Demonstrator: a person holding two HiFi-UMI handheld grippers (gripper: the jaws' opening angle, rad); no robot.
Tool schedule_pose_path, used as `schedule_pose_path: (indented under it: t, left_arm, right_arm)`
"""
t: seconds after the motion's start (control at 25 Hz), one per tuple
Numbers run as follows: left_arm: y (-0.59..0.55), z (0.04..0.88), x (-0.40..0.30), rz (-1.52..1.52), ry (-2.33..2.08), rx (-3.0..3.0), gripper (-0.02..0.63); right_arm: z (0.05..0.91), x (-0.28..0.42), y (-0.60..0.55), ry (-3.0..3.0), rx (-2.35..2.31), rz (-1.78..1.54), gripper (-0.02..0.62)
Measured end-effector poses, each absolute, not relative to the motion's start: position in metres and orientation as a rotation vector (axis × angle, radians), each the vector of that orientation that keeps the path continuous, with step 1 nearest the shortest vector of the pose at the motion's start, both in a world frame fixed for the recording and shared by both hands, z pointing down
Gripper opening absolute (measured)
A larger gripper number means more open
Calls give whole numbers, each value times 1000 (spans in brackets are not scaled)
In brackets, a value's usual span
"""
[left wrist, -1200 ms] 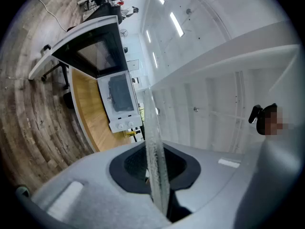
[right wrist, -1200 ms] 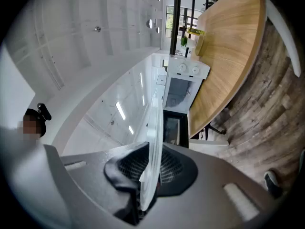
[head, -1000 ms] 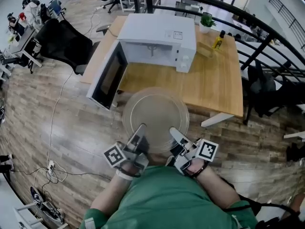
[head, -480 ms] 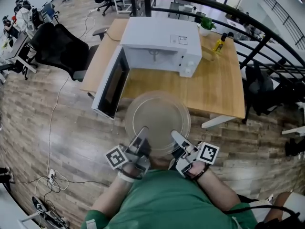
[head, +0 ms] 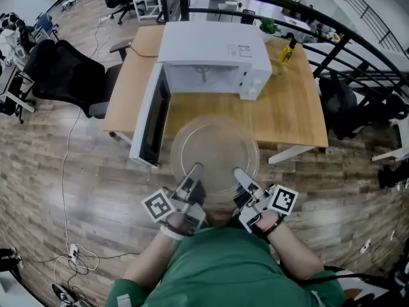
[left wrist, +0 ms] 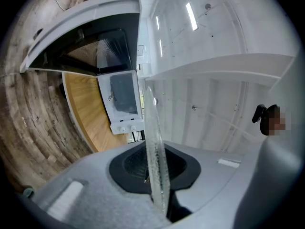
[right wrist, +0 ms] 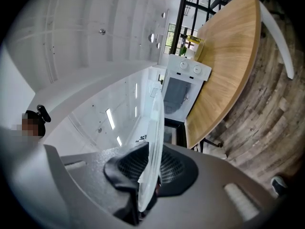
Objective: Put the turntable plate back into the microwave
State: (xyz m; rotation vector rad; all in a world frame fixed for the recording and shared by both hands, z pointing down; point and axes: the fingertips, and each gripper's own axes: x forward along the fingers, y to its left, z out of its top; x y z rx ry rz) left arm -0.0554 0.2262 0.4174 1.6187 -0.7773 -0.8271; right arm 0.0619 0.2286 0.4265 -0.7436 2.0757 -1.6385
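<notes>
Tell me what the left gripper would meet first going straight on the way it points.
Likely the microwave, entering its cavity beside the open door. The left gripper grips the turntable plate, whose far edge would arrive first; depth is unclear.

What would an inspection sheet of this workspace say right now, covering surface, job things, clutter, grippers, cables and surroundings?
Surface: wooden table, mostly bare in front of the microwave.
Job's things: white microwave on the table, its door swung open; clear glass turntable plate held roughly flat in front of it, not yet inside.
Clutter: yellow bottle and potted plant at the table's far right corner.
Grippers: left hand-held gripper and right hand-held gripper each clamp the plate's near rim.
Cables: a cable trails across the floor to a power strip.
Surroundings: plank floor, black office chair, black railing.
</notes>
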Motion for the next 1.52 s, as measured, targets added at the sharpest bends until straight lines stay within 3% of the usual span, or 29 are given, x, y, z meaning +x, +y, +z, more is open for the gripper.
schedule_pose_path:
  t: [0.56, 1.52]
  left_arm:
    - [179, 441, -67, -810, -768, 1584, 38]
    - [7, 508, -55, -913, -962, 1480, 40]
  right_arm:
    - [447, 49, 183, 2048, -779, -1657, 52]
    - [517, 58, -13, 2174, -560, -1880, 52]
